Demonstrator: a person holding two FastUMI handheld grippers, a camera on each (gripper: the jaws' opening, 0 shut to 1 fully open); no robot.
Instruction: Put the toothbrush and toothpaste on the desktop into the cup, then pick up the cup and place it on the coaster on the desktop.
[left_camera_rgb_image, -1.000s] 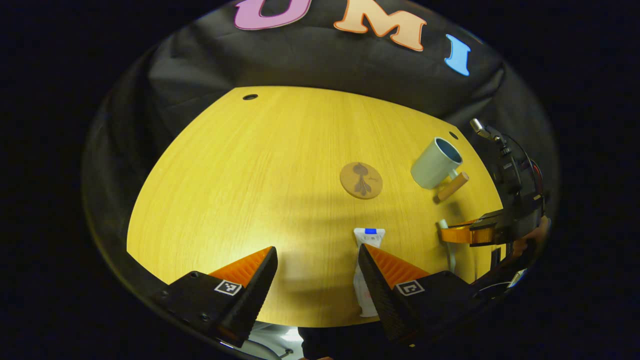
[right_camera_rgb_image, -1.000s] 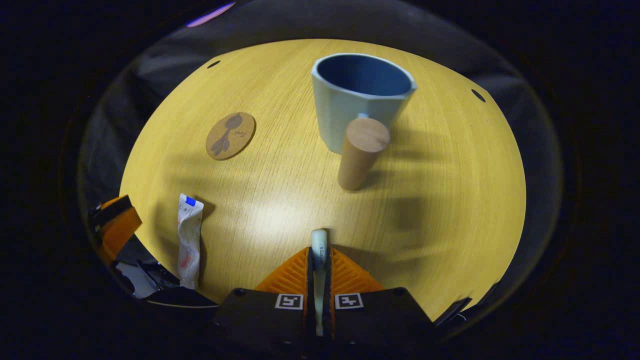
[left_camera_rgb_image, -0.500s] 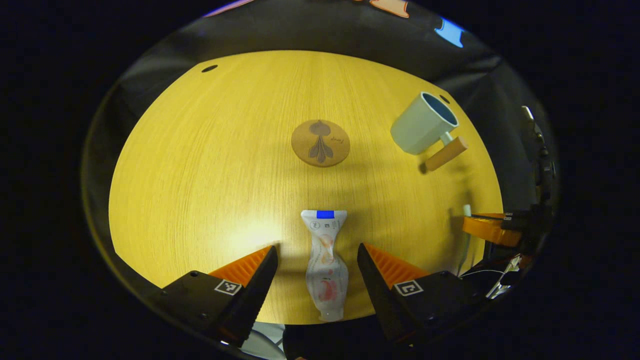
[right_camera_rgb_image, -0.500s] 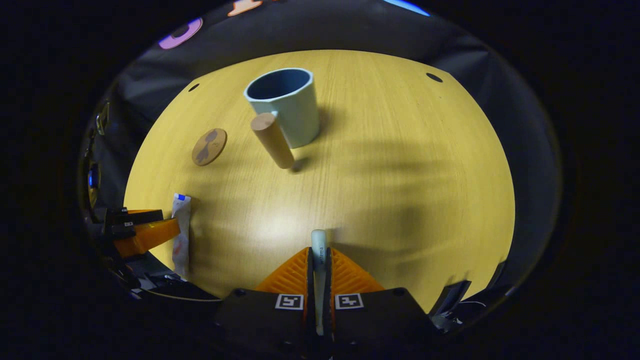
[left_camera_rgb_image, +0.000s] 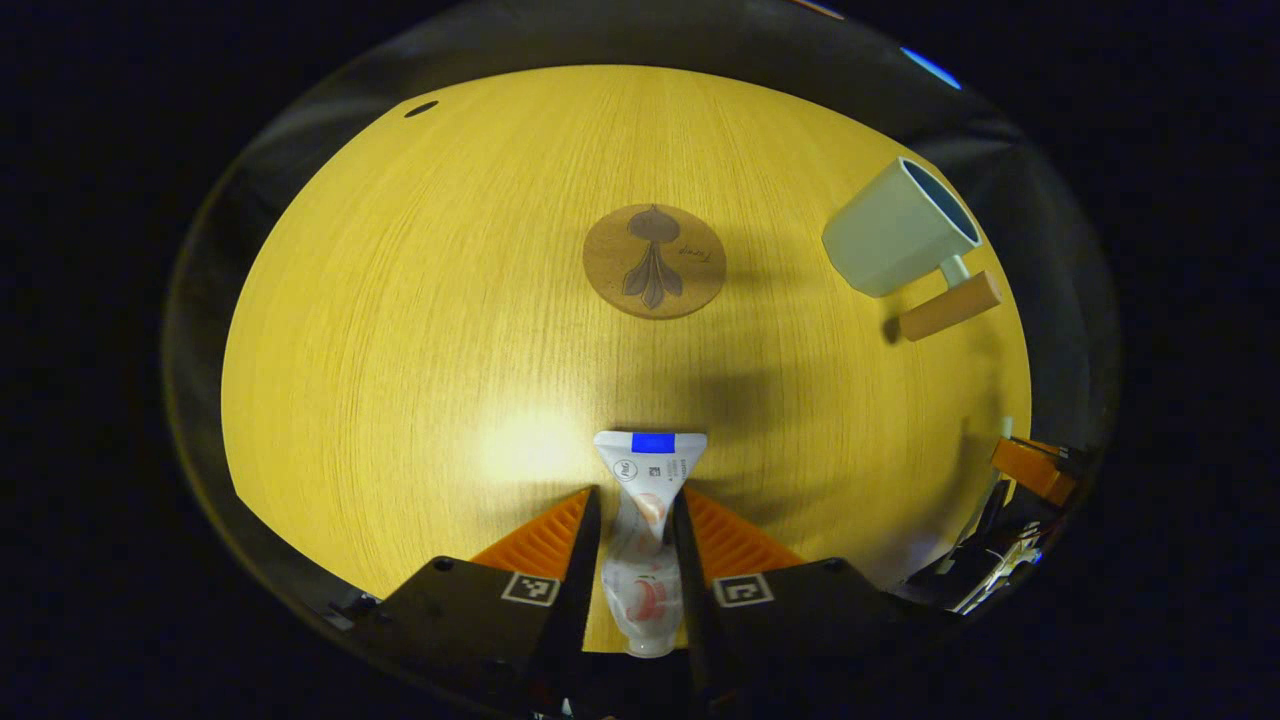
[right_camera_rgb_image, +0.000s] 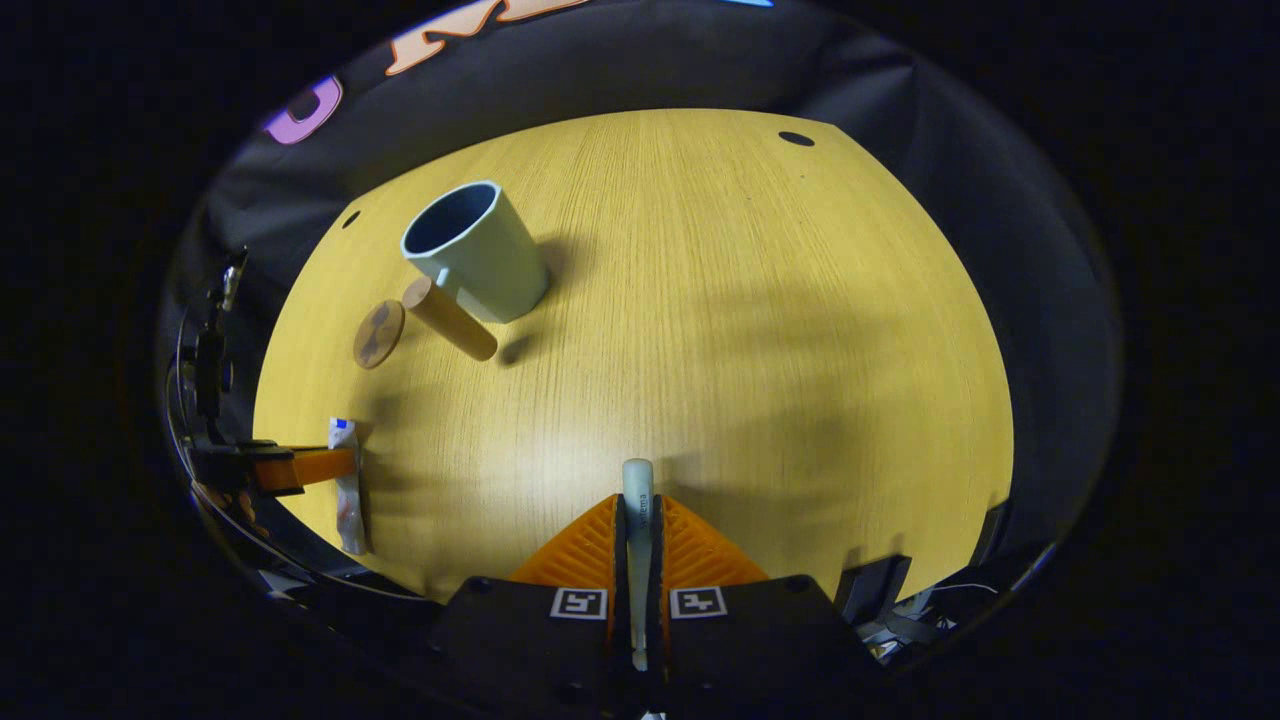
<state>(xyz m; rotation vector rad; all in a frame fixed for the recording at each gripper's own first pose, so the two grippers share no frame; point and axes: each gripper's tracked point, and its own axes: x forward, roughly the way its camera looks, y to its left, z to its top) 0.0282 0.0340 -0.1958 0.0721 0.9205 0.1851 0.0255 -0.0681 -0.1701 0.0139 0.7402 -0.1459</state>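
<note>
Toothpaste cap end is cut off behind your left tongs, bottom center of the left gripper view; both fingers press its sides. Your right tongs clamp the toothbrush, bristles hidden. Cup stands upper left on the desk, coaster beside its handle.

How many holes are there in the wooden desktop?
3. In the right gripper view, one hole is at the far right, one left of the cup; another shows far left in the left gripper view. More may be hidden.
</note>
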